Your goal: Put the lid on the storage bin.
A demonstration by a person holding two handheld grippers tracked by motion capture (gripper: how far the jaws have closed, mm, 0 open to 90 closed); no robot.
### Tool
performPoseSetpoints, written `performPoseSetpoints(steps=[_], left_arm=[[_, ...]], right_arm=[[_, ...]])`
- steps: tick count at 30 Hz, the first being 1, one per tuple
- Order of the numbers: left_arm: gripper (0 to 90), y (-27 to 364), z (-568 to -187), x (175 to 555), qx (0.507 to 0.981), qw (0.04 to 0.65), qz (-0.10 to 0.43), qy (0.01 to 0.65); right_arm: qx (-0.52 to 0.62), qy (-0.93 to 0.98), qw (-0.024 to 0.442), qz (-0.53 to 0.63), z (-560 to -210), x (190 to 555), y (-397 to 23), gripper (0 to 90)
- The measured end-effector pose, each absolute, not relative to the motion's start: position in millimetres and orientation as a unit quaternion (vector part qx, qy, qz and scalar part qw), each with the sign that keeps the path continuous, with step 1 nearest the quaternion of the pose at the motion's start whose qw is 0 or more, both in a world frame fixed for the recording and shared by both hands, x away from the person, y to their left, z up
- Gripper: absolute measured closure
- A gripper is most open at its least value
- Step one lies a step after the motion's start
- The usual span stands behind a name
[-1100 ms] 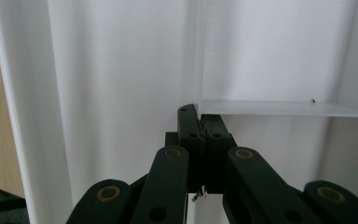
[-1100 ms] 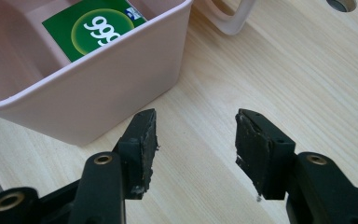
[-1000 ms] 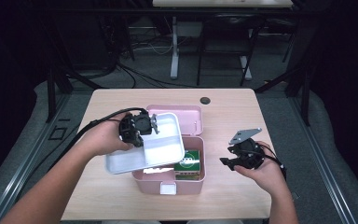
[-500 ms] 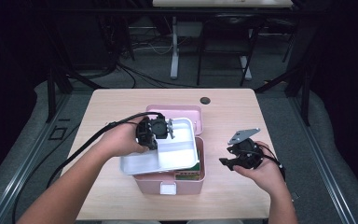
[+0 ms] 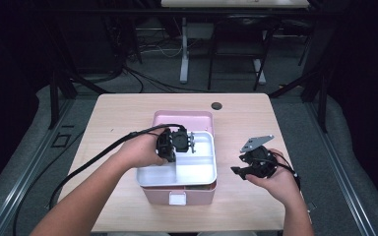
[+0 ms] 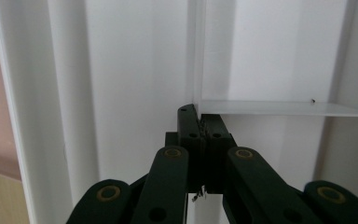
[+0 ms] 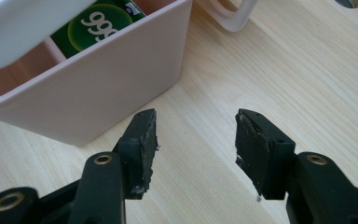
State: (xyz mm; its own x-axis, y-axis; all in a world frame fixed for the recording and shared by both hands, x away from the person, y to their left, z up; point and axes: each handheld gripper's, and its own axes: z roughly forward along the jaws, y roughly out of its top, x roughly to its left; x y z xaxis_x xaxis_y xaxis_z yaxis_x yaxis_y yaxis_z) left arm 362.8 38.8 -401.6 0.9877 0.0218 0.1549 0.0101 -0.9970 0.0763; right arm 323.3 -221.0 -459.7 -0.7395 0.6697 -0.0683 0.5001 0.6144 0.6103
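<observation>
A white divided tray [image 5: 195,169] lies over the open pink box [image 5: 160,194] at the table's middle. My left gripper [image 5: 186,143] is shut on the tray's upright divider wall [image 6: 196,56], its jaws [image 6: 199,122] pinching the thin white edge. Under the tray's corner [image 7: 18,23], a green package [image 7: 103,22] shows inside the box [image 7: 107,88]. My right gripper [image 5: 236,171] hovers to the right of the box above bare wood. It stands open [image 7: 196,135] with nothing between its fingers.
The pink lid [image 5: 182,118] lies flat behind the box, and its curved edge [image 7: 235,18] shows in the right gripper view. A dark round hole [image 5: 216,105] sits near the table's far edge. Cables trail from the left gripper off the table's left.
My left gripper has carried the white tray to the right and down, so it now sits squarely over the pink box and hides most of the green package. The right gripper has stayed put.
</observation>
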Motion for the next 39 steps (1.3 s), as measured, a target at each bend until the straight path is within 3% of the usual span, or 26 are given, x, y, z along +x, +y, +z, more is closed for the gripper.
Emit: performPoseSetpoints(steps=[39], left_arm=[[88.3,31.3,-435.1,364.7,0.998,0.04,0.053,-0.008]], right_arm=[[0.334,0.886,0.144,0.287,-462.6,325.7,-223.1,48.0]])
